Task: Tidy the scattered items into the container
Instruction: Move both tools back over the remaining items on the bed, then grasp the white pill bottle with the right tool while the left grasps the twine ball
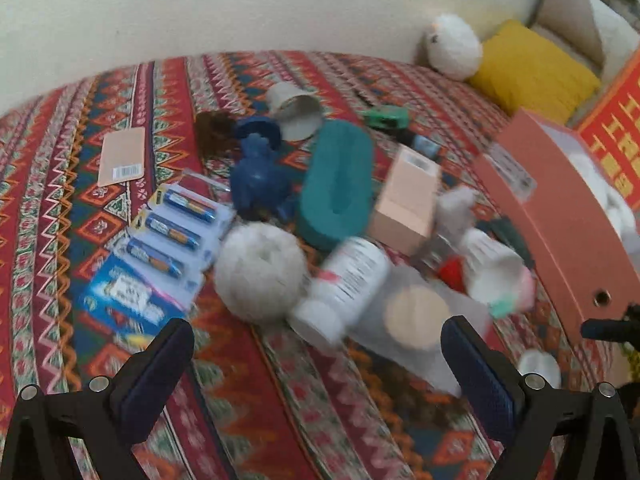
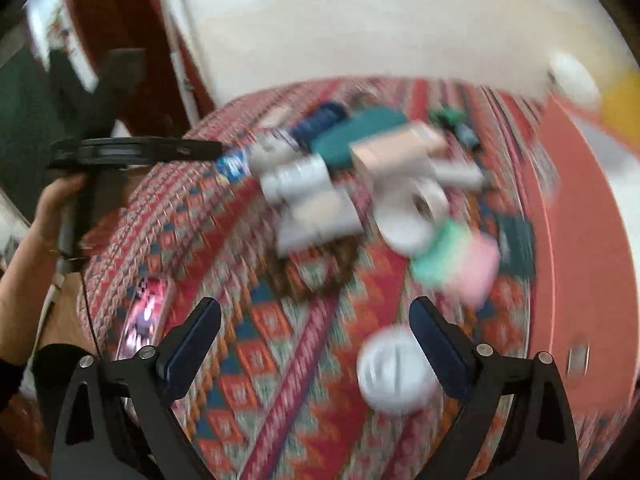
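Scattered items lie in a heap on a patterned cloth. In the left wrist view I see a battery pack (image 1: 176, 224), a white fluffy ball (image 1: 260, 272), a white bottle (image 1: 348, 280), a blue toy (image 1: 260, 176), a teal slipper (image 1: 340, 184), a beige box (image 1: 408, 200) and a paper cup (image 1: 298, 110). The salmon container box (image 1: 560, 216) stands at the right. My left gripper (image 1: 316, 344) is open, just short of the ball and bottle. In the blurred right wrist view my right gripper (image 2: 316, 320) is open, with a white round lid (image 2: 394, 376) beside its right finger.
A white plush (image 1: 454, 46) and a yellow cushion (image 1: 532, 68) lie at the back near the wall. A flat beige card (image 1: 122, 156) rests at the left. A phone-like glossy thing (image 2: 146, 316) lies near the cloth's edge. A hand (image 2: 52, 208) holds the left gripper's handle.
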The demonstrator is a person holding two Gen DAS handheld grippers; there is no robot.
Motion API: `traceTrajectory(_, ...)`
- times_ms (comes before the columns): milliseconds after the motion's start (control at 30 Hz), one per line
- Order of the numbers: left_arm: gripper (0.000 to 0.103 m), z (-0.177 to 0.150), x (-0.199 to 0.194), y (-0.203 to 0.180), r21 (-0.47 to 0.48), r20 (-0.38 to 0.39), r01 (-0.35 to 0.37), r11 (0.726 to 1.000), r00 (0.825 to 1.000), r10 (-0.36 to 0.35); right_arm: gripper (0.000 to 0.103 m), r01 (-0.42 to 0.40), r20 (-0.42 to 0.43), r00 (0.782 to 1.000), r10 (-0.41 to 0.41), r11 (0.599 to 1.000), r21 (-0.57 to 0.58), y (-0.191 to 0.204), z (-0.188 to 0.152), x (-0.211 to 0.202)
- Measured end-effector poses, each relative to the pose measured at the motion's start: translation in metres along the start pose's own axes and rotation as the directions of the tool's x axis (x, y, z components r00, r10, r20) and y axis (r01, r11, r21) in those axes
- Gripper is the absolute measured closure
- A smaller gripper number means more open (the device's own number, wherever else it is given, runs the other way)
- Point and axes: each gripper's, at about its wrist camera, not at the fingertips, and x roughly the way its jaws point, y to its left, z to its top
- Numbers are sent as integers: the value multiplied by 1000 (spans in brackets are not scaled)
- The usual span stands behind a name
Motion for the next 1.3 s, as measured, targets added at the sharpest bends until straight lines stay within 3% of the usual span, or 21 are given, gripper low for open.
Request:
traceTrajectory(200,2,17,42,23,-113,-51,87,990,994,-93,1,35,-1,999,-37,977,-208,37,59,59)
traceTrajectory(500,2,30,85,37,-183,-107,28,983,993,-48,1,11,-112,993,-27,990,-143,16,100,155)
traceTrajectory(700,2,30,101,49,-238,-120,33,971,991,-63,1,57,-100,992,-76,983,-176,21,100,185)
traceTrajectory(733,2,31,102,46,-227,-121,23,974,991,-52,2,73,-92,991,-93,978,-194,23,100,186)
traceTrajectory(800,7,31,103,42,-211,-126,-6,978,992,-22,21,42,-95,994,-62,978,-206,24,100,186)
traceTrajectory(867,16,31,103,40,-196,-137,-49,979,990,22,21,50,-94,993,-70,978,-201,25,99,181)
traceTrajectory(900,30,32,103,39,-187,-140,-72,980,989,46,21,55,-89,993,-74,979,-196,24,98,176)
traceTrajectory(967,40,30,97,42,-206,-138,-55,977,990,27,22,39,-83,995,-53,985,-168,20,95,165)
traceTrajectory(1300,40,4,34,31,-237,-99,-59,970,994,37,22,4,-12,1000,-6,992,-129,35,68,72)
